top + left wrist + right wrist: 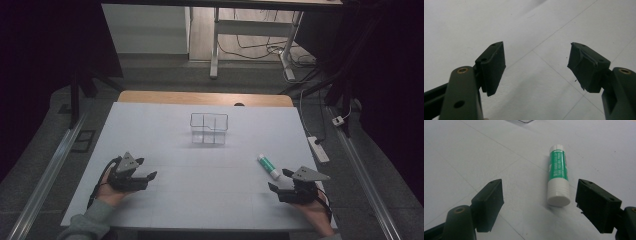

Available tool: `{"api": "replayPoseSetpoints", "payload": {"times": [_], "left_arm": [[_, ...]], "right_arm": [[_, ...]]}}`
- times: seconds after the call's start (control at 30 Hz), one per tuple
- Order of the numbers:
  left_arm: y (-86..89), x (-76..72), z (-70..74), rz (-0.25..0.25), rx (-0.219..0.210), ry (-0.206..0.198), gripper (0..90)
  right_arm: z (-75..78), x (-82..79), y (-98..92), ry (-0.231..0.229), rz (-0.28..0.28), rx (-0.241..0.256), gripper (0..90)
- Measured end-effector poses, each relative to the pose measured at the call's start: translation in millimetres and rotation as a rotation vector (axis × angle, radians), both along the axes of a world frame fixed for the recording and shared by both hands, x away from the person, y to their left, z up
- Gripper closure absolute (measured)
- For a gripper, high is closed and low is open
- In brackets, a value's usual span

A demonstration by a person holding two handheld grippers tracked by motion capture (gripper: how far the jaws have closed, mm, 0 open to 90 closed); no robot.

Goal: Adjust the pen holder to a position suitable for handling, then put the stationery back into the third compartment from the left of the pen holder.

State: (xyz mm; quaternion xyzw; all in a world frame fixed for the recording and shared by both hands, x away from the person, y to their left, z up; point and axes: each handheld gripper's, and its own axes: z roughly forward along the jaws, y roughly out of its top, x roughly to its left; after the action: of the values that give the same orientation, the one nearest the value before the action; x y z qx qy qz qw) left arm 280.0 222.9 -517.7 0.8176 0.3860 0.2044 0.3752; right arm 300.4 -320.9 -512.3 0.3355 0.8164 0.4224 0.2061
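Two grippers rest low over the white surface, one in each of my hands. My left gripper sits at the near left with its jaws spread wide, nothing between them; in the left gripper view its black pads frame only bare white sheet crossed by faint thin lines. My right gripper sits at the near right, jaws also wide apart and clamped on nothing.

Just ahead of my right gripper lies a glue stick, a white tube with a green label, flat on its side and angled away toward the middle of the surface. In the right gripper view the glue stick lies between the two jaws, nearer the right-hand one, its flat white end toward me; the pads do not touch it. The label carries white printing, too small and blurred for me to read.

Farther off, near the middle of the surface, stands a clear divided container, well apart from both grippers. Beyond the white sheet a strip of wooden edge shows, then dark floor with cables and a power strip
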Motion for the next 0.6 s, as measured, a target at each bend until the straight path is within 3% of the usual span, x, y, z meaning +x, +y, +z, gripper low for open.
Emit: {"api": "replayPoseSetpoints", "payload": {"times": [0.37,0.6], "left_arm": [[1.1,3.4,-0.9,-0.007,-0.009,0.02,27.9],[0.5,6.6,-2.2,-0.004,0.003,0.029,27.8]], "right_arm": [[2.2,0.7,0.8,0.013,-0.011,0.0,22.9],[11.1,6.8,2.8,0.057,-0.033,-0.028,24.6]]}}
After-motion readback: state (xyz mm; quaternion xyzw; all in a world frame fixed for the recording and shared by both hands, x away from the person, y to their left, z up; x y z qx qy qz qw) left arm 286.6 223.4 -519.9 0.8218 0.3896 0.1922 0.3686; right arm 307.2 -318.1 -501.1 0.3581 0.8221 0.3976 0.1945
